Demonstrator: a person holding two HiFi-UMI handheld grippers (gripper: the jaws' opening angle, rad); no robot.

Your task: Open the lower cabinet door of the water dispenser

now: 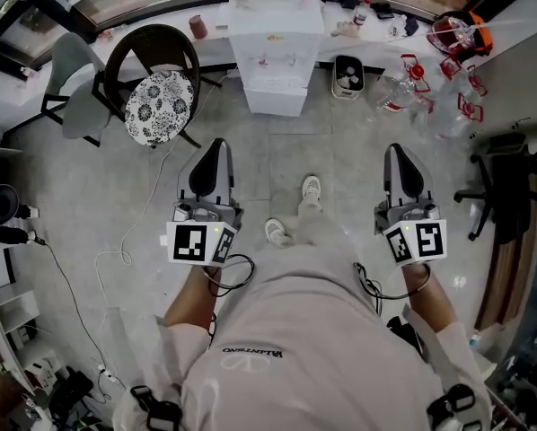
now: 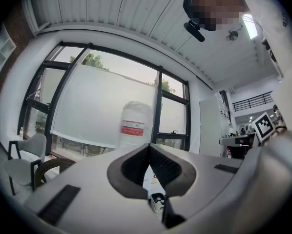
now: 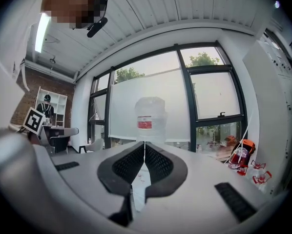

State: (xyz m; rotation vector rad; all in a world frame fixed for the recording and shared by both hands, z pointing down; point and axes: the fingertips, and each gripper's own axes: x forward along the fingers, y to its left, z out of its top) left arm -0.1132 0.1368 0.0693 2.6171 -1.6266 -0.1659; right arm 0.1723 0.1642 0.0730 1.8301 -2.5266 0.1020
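The white water dispenser (image 1: 273,57) stands against the far wall, straight ahead of me, with a clear bottle (image 2: 135,123) on top. Its lower cabinet front (image 1: 275,97) faces me and looks closed. In the right gripper view the bottle (image 3: 150,115) shows just above the jaw tips. My left gripper (image 1: 216,146) and right gripper (image 1: 396,149) point level toward the dispenser from well short of it, about a stride of floor away. The left gripper (image 2: 149,145) is shut with nothing in it. The right gripper (image 3: 144,144) is shut and empty too.
A round chair with a patterned cushion (image 1: 159,106) and a grey chair (image 1: 71,79) stand left of the dispenser. A small bin (image 1: 347,74) sits at its right, then several empty water bottles (image 1: 430,88). An office chair (image 1: 511,187) is at the right, a cable (image 1: 125,241) on the floor.
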